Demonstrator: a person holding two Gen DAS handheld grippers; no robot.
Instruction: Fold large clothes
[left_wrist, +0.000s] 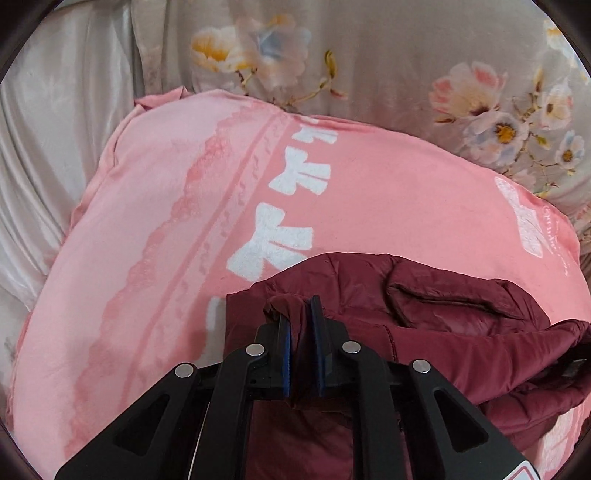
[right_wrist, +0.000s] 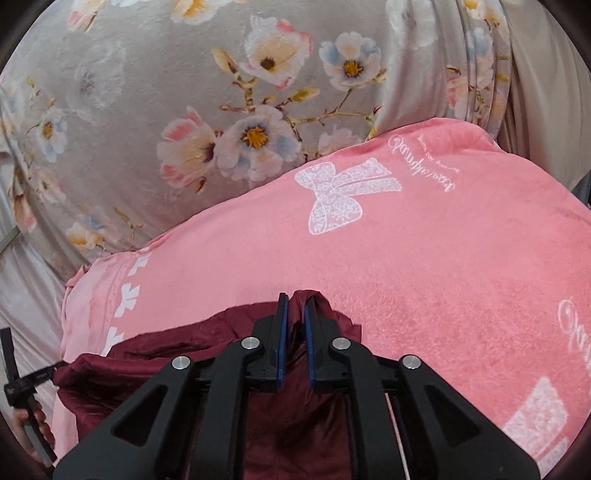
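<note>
A dark red puffer jacket (left_wrist: 424, 317) lies bunched on a pink blanket (left_wrist: 166, 229) with white bows. My left gripper (left_wrist: 300, 306) is shut on a pinch of the jacket's fabric near its left edge. In the right wrist view the jacket (right_wrist: 155, 373) spreads below and to the left. My right gripper (right_wrist: 294, 302) is shut on another fold of the jacket at its far edge, over the pink blanket (right_wrist: 443, 280). The other gripper's black frame (right_wrist: 22, 384) shows at the far left edge.
A grey floral quilt (right_wrist: 166, 110) lies behind the blanket, also in the left wrist view (left_wrist: 406, 55). Pale satin sheet (left_wrist: 48, 147) lies to the left.
</note>
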